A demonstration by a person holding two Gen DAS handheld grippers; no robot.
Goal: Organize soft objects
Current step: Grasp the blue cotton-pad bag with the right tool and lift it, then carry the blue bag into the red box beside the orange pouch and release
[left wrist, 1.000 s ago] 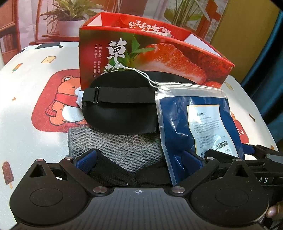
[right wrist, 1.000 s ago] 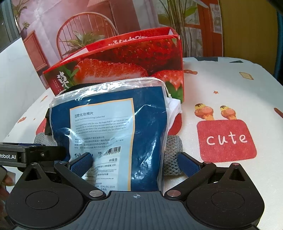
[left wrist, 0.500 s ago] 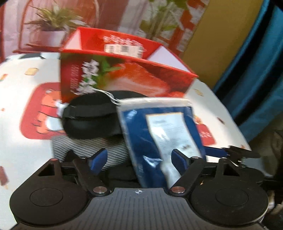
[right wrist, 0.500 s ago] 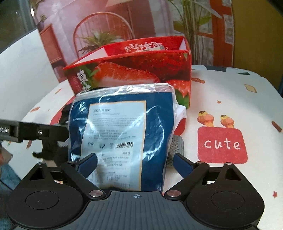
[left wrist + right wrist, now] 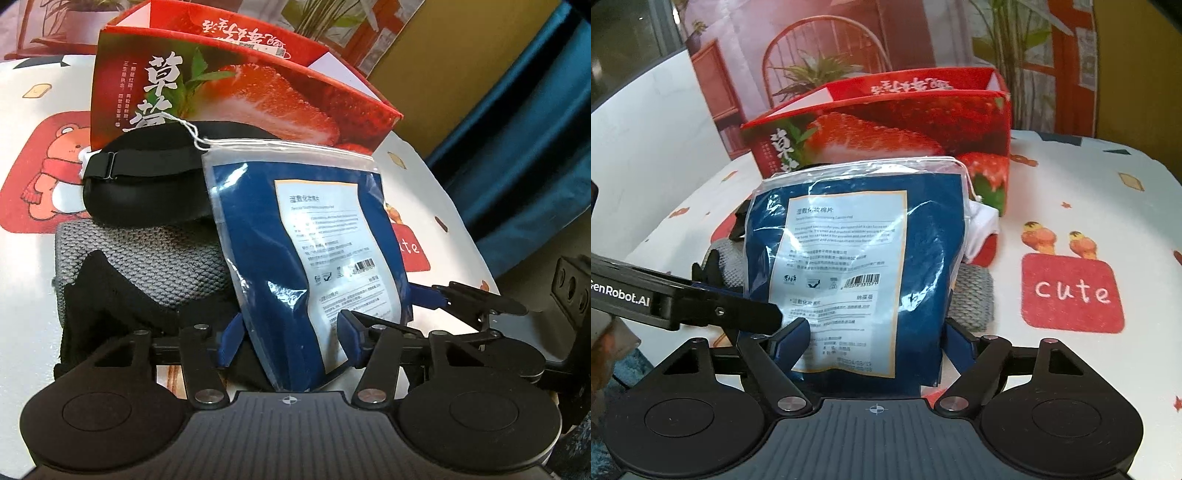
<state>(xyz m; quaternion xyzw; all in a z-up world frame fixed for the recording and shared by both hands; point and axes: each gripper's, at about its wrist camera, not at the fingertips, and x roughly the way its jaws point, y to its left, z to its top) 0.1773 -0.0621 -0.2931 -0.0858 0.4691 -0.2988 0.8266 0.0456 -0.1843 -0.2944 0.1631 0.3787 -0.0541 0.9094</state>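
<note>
One red strawberry box [image 5: 236, 85] stands open on the worktop [image 5: 1071, 192]. Against its front lie four soft things: one blue cotton-pad pouch [image 5: 306, 251] with a drawstring, one black sleep mask [image 5: 147, 177] just left of the pouch, one grey knitted cloth [image 5: 155, 258] beneath the mask, and one black fabric piece [image 5: 107, 306] nearest. Two claws, one either side of the pouch.

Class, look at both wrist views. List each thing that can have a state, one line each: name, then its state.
Strawberry box: open at the top, upright.
Blue packet: sealed, propped upright on the pile.
Black eye mask: lying on the grey cloth.
Grey cloth: folded, at the bottom of the pile.
Left hand-held gripper: jaws closing around the packet.
Right hand-held gripper: jaws closing around the packet.
</note>
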